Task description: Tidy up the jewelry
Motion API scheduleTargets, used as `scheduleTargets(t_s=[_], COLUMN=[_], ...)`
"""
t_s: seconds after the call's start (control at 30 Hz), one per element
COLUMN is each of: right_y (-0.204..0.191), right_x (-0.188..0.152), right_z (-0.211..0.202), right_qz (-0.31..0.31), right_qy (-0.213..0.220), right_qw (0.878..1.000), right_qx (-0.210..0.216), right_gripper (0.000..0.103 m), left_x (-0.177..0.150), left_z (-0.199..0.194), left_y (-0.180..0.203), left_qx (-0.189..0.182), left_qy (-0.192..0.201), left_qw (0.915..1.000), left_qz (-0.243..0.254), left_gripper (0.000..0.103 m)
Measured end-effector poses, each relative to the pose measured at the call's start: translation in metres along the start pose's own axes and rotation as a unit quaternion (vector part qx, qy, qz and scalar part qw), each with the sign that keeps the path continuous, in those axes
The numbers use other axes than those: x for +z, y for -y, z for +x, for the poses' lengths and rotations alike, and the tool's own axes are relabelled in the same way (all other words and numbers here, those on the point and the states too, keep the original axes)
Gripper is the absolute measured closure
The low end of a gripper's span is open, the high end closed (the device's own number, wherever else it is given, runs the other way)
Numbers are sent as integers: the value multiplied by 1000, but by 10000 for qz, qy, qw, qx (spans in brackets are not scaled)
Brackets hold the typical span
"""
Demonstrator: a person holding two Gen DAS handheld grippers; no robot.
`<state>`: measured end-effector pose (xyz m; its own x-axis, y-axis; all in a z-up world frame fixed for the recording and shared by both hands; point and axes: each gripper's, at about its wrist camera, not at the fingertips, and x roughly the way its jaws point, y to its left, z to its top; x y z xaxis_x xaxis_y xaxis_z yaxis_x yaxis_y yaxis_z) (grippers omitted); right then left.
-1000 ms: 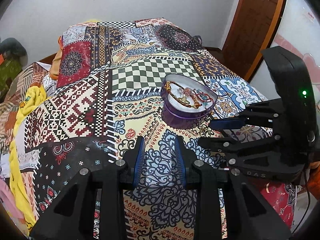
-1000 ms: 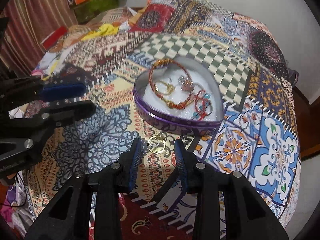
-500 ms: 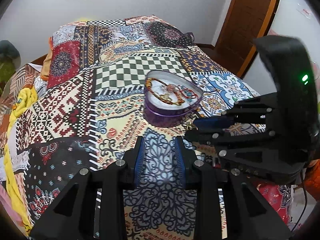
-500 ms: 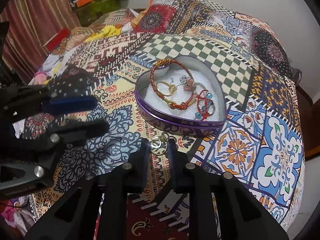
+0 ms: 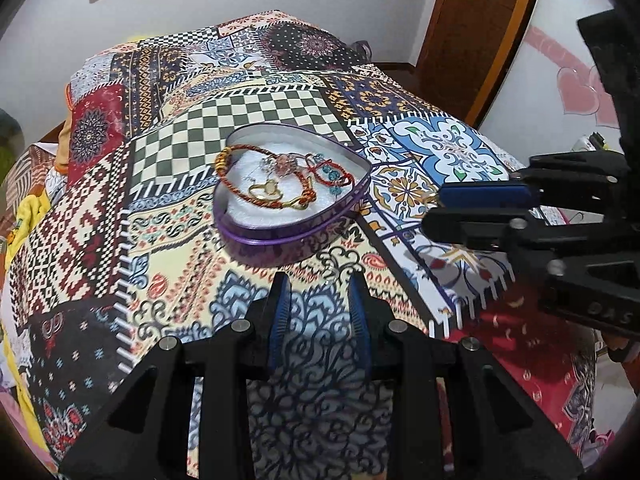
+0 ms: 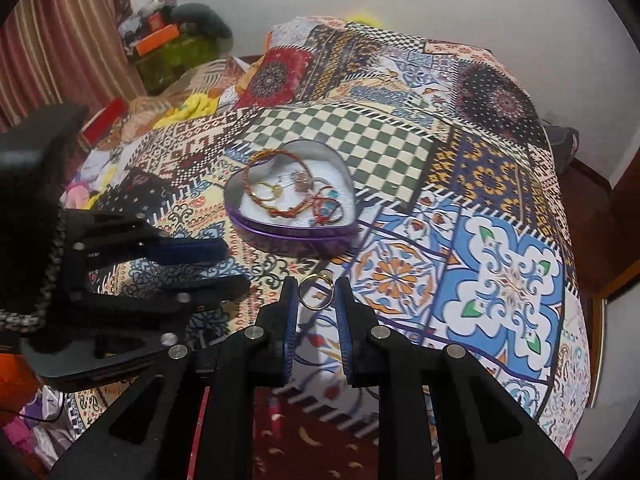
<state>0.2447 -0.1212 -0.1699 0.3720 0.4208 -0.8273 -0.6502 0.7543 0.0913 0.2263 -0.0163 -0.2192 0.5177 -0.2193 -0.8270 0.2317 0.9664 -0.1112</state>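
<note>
A purple heart-shaped tin (image 5: 280,240) (image 6: 288,236) sits on the patchwork bedspread and holds several bracelets and rings on white padding. My right gripper (image 6: 317,294) is shut on a gold ring (image 6: 316,292), held above the bedspread in front of the tin. It shows in the left wrist view (image 5: 460,208) to the right of the tin. My left gripper (image 5: 318,296) is open and empty, hovering just in front of the tin. It shows in the right wrist view (image 6: 208,268) at the left.
The patchwork bedspread (image 5: 248,116) covers the whole bed. A wooden door (image 5: 480,32) stands beyond the bed's right side. Clothes and clutter (image 6: 160,40) lie at the bed's far left, by a curtain. The bed's right edge (image 6: 576,320) drops off.
My right gripper closed on the gold ring that lay on the bedspread in front of the tin and lifted it. My left gripper moved closer to the tin.
</note>
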Motion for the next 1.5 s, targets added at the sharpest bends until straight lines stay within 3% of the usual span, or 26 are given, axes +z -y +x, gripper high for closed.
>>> scheduleTargets(t_s=[0.23, 0.43, 0.73, 1.27, 1.5], right_y=[8, 8, 8, 5, 0], right_x=[-3, -4, 0, 28, 43], right_z=[-2, 0, -7, -27, -21], right_qz=[96, 120, 145, 177, 103], right_qy=[125, 156, 272, 751, 828], right_qw=[9999, 9997, 9995, 9970, 9964], right_qx=[71, 136, 116, 113, 178], right_gripper=[86, 86, 86, 86, 86], left_x=[7, 7, 4, 37, 42], left_z=[10, 14, -2, -72, -63], left_y=[9, 13, 6, -18, -28], left_qx=[115, 117, 93, -23, 25], left_qy=[19, 20, 195, 1191, 1179], left_qw=[9995, 9990, 9995, 9928, 9928], left_qz=[282, 419, 225, -125, -227], left_gripper=[74, 94, 94, 94, 94])
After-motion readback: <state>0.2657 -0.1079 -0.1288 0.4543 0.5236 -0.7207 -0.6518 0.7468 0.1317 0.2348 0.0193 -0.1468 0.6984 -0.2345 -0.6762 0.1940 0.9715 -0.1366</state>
